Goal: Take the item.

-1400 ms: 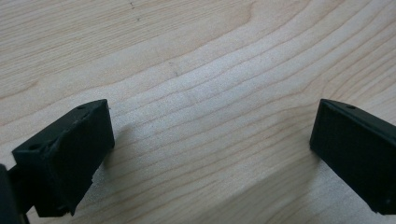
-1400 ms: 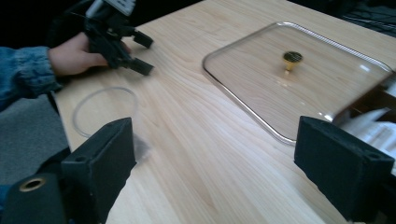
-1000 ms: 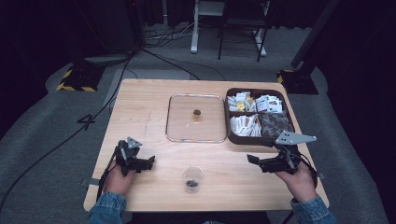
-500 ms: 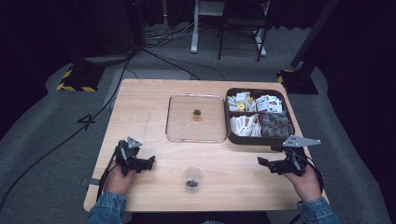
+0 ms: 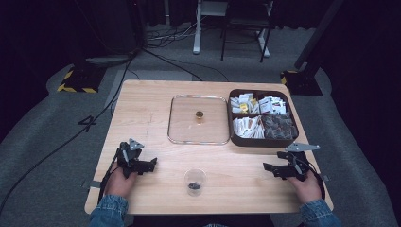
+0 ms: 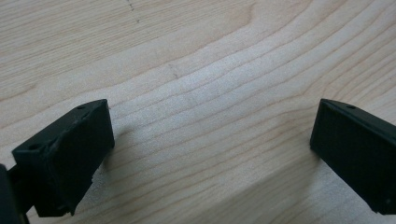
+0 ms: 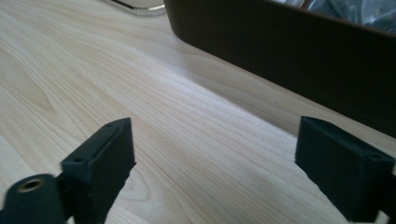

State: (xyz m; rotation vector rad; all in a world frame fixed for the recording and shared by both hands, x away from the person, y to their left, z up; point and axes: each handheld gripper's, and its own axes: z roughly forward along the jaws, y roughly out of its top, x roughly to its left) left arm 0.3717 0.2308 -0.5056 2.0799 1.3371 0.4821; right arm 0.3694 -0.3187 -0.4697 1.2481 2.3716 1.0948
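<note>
While both tools (image 5: 152,164) (image 5: 267,167) sit spread, empty, low over table (image 5: 142,109), cup (image 5: 195,181) stands upright between.

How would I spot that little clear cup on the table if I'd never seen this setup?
Start at the wooden table and go to its near edge, midway between the two hand-held claws. The clear plastic cup stands there alone, with something dark at its bottom. It is upright and round, unlike the flat clear lid and brown box farther back.

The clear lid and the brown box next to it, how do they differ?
The clear lid lies flat and see-through, bare but for a small gold knob at its middle; the brown box is opaque with raised walls. The lid holds nothing, while the box's compartments are full of packets. Both are square with rounded corners, side by side on the table.
</note>
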